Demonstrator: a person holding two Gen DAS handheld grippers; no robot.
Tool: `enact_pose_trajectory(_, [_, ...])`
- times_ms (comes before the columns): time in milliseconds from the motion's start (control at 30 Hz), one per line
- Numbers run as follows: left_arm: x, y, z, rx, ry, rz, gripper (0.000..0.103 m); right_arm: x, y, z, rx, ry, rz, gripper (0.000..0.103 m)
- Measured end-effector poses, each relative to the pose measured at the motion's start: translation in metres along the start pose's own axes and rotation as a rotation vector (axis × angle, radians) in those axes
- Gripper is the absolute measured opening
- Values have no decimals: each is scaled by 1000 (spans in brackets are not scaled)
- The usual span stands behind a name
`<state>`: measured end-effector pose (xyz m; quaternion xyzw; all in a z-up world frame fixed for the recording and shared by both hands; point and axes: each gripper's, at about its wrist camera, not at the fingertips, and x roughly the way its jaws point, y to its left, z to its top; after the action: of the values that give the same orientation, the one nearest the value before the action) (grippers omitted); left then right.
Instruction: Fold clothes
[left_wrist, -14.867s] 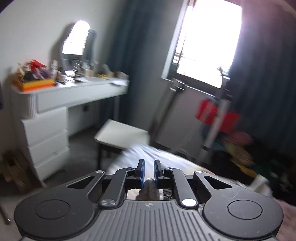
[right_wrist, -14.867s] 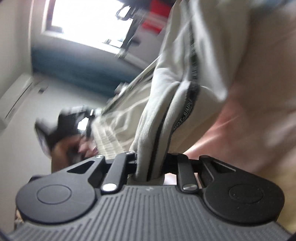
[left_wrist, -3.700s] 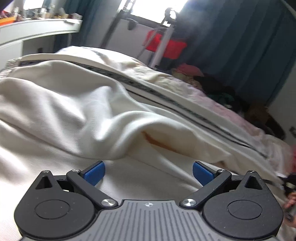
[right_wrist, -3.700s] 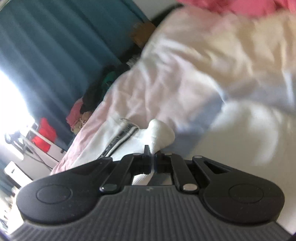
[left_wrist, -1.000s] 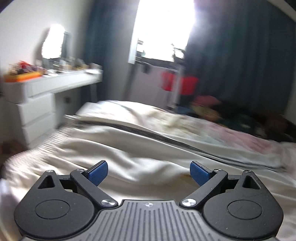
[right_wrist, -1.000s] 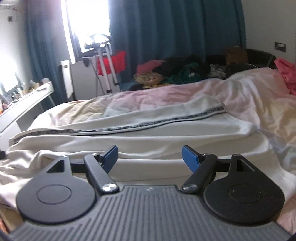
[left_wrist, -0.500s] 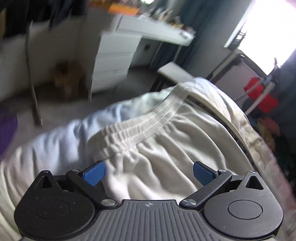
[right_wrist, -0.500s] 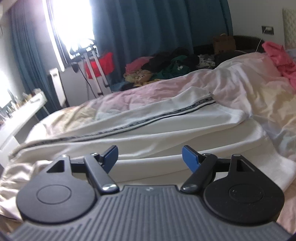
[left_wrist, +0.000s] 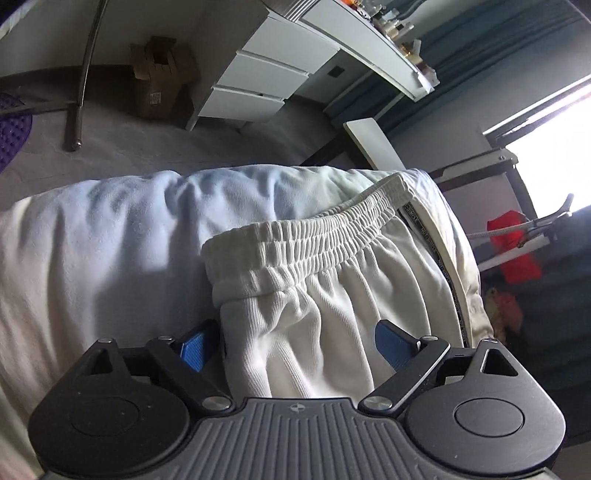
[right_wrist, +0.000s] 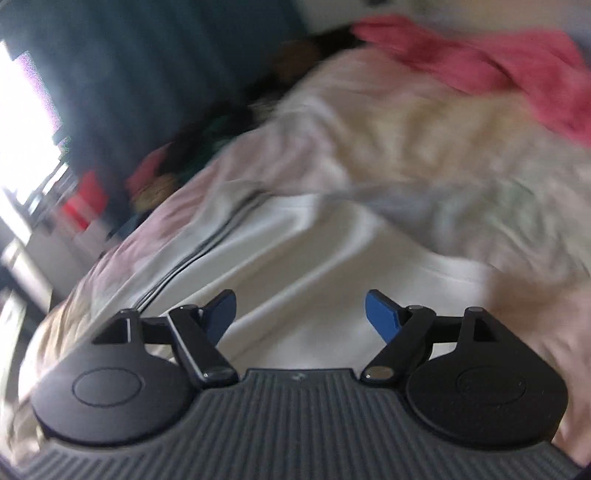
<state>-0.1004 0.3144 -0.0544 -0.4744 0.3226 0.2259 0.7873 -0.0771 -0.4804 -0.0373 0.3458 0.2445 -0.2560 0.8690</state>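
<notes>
Left wrist view has your left claw (left_wrist: 295, 341) tipped down over the foot end of the bed (left_wrist: 92, 236), its blue pads (left_wrist: 392, 345) spread wide and released. The white trousers (left_wrist: 332, 295) lie on the bed, and their side edge, just below the waistband, bulges up between the pads; the left pad sits against the fold's outer edge, the right pad is on top of the fabric, and neither is pressing in. The elastic waistband (left_wrist: 314, 236) runs across just beyond the pads, with a dark printed side stripe (left_wrist: 443, 273) on the trousers' right. Past the waistband the bed drops to grey floor, where a white drawer unit (left_wrist: 258, 85) stands under a long bench (left_wrist: 369, 37) carrying small cluttered items. A cardboard box (left_wrist: 159, 77) sits left of the drawers, its top flaps open; what is inside cannot be made out.

Your right claw (right_wrist: 300, 314) is rolled to one side and released too, pads apart, hovering over the leg part of the trousers (right_wrist: 295, 258) on the bed (right_wrist: 461, 166); this view is motion-blurred. A pink garment (right_wrist: 498, 70) lies on the bed well beyond the trousers.
</notes>
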Motion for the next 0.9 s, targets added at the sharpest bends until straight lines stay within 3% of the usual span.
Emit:
enact_pose_trajectory(200, [18,8,-4,-83,72,-19,82,-5,-49,-2,250,-51,-129,79])
enact_pose_trajectory(267, [22,10,-4,-96,75,-13,77,-3,-65,-3,332,-41,-152,67])
enact_pose_trajectory(367, [25,13,-4,-114,72,-12,71,1,-89,-7,465,-26,-210,66])
enact_pose_trajectory(467, [22,18,-3,-129,69,-60,69,11,-108,-15,574,10,-253,64])
enact_pose_trajectory(533, [23,22,-4,-151,60,-78,63,17,-118,-21,650,16,-248,62])
enact_pose_trajectory(667, [26,31,-1,-216,75,-153,61,38,-121,-16,637,6,-212,53])
enact_pose_trajectory(767, [31,40,0,-267,90,-184,58,59,-119,-13,631,27,-161,30])
enact_pose_trajectory(800, [33,43,1,-283,95,-194,58,65,-118,-12,633,33,-126,18])
enact_pose_trajectory(900, [39,40,2,-272,106,-188,63,65,-110,-6,605,-19,-75,8])
